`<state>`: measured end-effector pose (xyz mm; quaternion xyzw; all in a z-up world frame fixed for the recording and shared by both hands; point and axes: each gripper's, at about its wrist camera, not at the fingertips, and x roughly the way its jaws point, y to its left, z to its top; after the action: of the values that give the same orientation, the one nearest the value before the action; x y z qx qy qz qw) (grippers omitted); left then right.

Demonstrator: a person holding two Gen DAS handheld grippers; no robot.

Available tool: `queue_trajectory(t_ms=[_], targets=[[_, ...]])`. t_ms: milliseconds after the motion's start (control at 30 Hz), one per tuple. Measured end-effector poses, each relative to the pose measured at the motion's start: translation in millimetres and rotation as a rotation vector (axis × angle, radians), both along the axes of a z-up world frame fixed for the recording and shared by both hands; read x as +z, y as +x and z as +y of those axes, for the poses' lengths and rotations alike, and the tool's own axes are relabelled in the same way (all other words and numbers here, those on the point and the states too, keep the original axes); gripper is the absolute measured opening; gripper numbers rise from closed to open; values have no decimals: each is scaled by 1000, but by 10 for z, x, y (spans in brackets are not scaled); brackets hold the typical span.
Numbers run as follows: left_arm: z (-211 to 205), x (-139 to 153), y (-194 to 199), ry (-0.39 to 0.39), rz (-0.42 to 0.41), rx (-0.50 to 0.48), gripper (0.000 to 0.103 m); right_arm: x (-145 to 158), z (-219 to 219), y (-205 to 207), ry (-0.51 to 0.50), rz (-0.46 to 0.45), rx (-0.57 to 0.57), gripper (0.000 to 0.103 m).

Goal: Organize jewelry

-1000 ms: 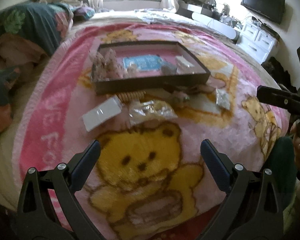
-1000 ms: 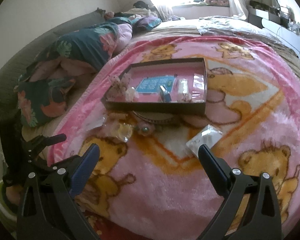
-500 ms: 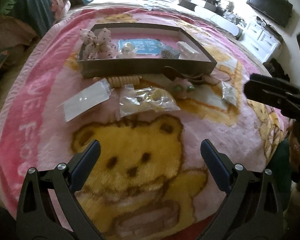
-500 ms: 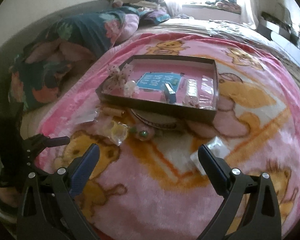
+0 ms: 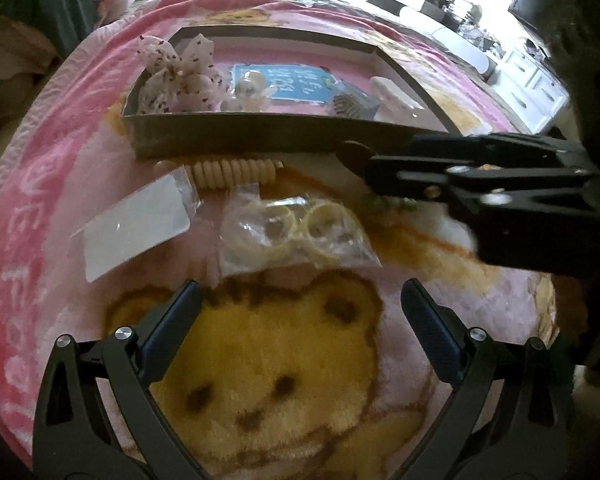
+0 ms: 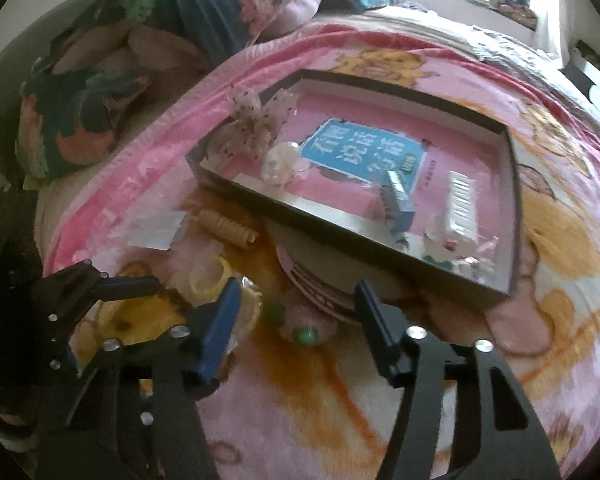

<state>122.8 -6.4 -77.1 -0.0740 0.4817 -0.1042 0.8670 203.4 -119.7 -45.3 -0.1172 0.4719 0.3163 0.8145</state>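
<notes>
Left tongs [image 5: 300, 312] wide, empty; right tongs [image 6: 296, 316] half-closing around a green-beaded piece [image 6: 306, 330], ungripped, hidden from left view.

Pink bear-print blanket [image 5: 284, 392] under shallow dark tray [image 5: 236, 136], plastic bags [image 5: 296, 236], spiral hair tie [image 5: 236, 170].

Two black hand-held claws, matte plastic frames.

Left claw [image 5: 300, 308]: black skeletal arms with triangular cut-outs, round silver screws at the pivots, dark blue ribbed pads [image 5: 172, 320] on the inner faces of the fingers. Right claw [image 6: 296, 320]: same black frame, silver screw heads along the arms, one blue pad [image 6: 220, 328] facing in, the other finger seen edge-on and dark. From the left wrist view, seen side-on as a long black bar with small bright screws.
</notes>
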Motion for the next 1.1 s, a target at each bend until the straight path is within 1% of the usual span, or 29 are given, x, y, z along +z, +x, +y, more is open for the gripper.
queue_trajectory(t_ms=[67,133,233,367,500,533,567,633,800,967,1100], targets=[[-4,-6,34,0,-1,5,93,-63,52,66,-10,18,15,39],[-13,-18,83,0,3,10,93,-127,81,129,-22,34,20,25],[-17,-27,157,-10,4,18,93,-142,56,178,2,34,25,21],[-20,-32,245,-22,2,28,93,-62,-58,170,53,10,12,18],[-36,-49,309,-18,4,31,93,52,-276,153,121,0,-33,15],[-43,-58,316,-16,8,29,91,80,-324,147,136,-3,-42,15],[-47,-65,320,-12,10,28,86,122,-389,135,153,-8,-56,14],[-55,-75,318,15,10,29,78,174,-469,111,169,-20,-72,13],[-18,-38,258,3,5,18,77,286,-669,9,201,-56,-127,10],[14,26,130,-15,-2,3,77,404,-875,-89,257,-72,-166,6],[49,80,-2,-55,2,-11,77,498,-995,-182,280,-95,-183,6]])
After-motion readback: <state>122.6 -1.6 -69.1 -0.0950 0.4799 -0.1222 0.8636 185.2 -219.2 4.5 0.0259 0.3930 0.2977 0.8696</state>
